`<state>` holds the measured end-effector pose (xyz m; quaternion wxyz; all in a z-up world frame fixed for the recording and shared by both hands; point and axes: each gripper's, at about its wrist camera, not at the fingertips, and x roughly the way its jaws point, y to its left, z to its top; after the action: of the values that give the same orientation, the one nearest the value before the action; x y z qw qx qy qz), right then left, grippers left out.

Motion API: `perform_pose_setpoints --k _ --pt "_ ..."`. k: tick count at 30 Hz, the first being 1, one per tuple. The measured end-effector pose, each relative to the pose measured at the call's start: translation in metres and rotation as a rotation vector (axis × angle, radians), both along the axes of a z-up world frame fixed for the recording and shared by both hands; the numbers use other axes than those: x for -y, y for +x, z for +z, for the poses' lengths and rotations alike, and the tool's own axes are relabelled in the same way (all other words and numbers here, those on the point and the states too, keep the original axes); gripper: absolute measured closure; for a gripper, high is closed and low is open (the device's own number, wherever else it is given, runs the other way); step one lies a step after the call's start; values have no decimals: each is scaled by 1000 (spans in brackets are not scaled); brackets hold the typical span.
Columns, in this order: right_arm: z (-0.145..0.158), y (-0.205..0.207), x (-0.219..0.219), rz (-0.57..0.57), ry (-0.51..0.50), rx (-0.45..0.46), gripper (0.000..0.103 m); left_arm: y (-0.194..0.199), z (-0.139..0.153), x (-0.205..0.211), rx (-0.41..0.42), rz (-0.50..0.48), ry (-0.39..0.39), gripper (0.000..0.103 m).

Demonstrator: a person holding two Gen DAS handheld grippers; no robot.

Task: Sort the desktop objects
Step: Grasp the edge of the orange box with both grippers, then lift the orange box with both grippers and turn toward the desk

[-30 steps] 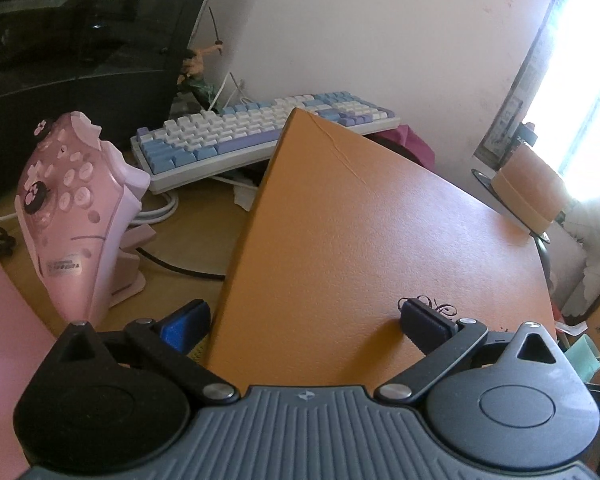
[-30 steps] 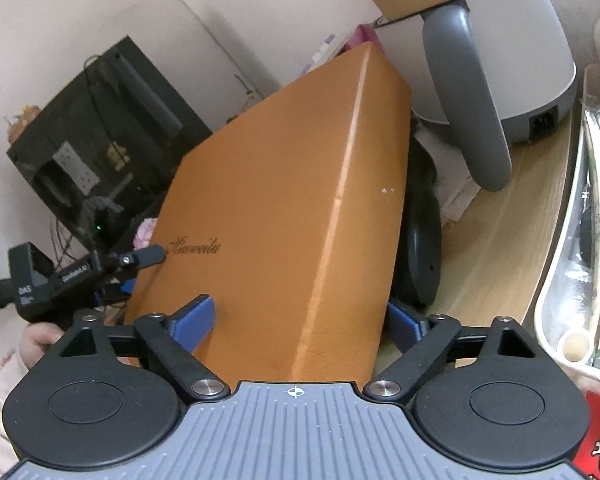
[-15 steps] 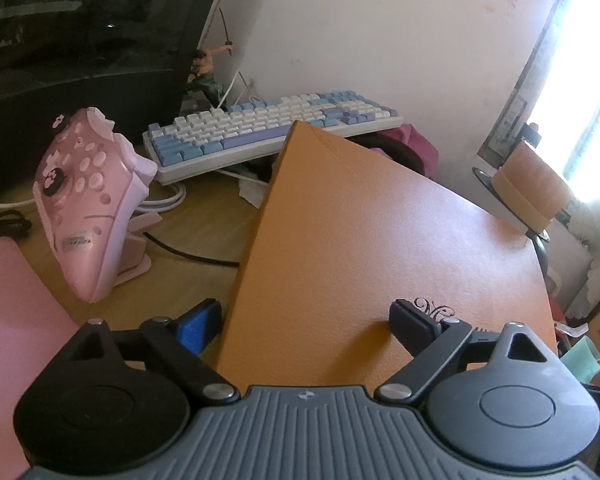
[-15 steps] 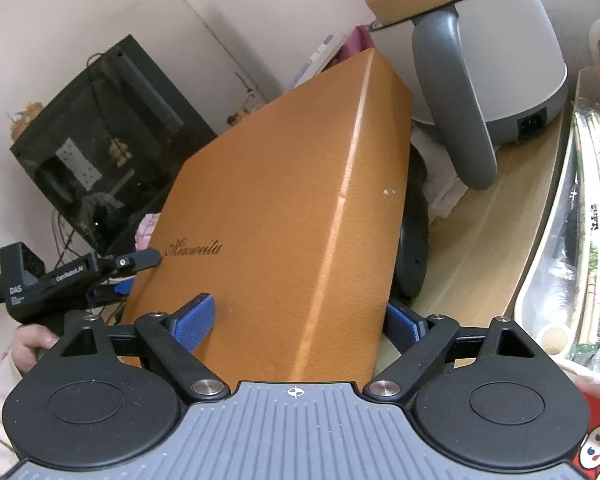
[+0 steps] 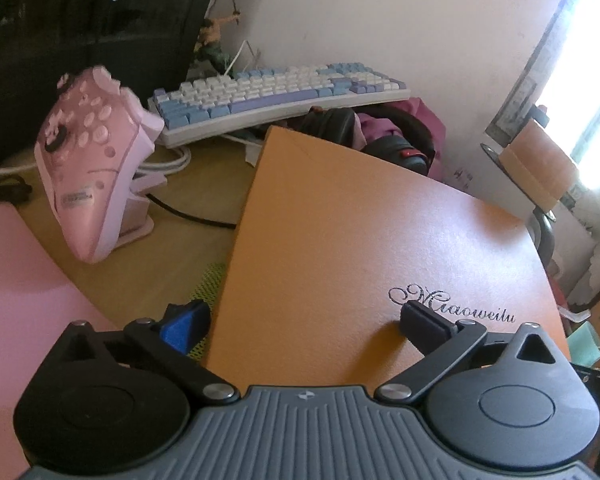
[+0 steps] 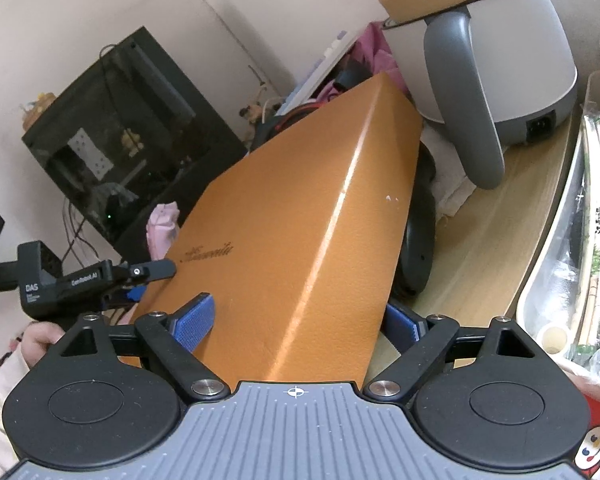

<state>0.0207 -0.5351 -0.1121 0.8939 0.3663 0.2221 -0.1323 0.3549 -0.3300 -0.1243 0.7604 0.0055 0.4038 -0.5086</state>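
A large orange box [image 5: 360, 248] with "Miaoweilu" script on its lid is held between both grippers above the desk. My left gripper [image 5: 304, 320] is shut on its near corner, one finger on the lid and one under the edge. In the right wrist view the same box [image 6: 292, 240] fills the middle. My right gripper [image 6: 296, 324] is shut across its other end, one pad on the lid and one on the side. The left gripper [image 6: 100, 280] shows there at the box's left corner.
A pink game controller [image 5: 88, 160] stands on its stand at left. A blue and white keyboard [image 5: 276, 96] lies behind, with black headphones [image 5: 384, 136]. A grey kettle [image 6: 492, 64] stands to the right, next to a clear bin of chopsticks [image 6: 588, 240]. A black computer case [image 6: 128, 136] stands at the back.
The box has drawn back toward me and away from the keyboard and kettle. More of the desk and the headphones now show. Both grips are unchanged.
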Motion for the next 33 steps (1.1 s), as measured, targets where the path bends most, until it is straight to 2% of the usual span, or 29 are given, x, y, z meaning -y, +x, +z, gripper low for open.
perform_pose_setpoints --k 7,24,27,33 --pt "-5 0 3 14 -3 4 13 17 -12 1 -118 -3 -21 0" --pt "-12 -2 9 50 16 1 13 12 -7 -1 -72 -13 -52 1" --pt "-13 0 10 53 8 0 13 8 -3 -3 -50 -6 -43 8" --pt "-4 -3 6 63 -27 -4 13 1 9 -10 -37 10 -40 8"
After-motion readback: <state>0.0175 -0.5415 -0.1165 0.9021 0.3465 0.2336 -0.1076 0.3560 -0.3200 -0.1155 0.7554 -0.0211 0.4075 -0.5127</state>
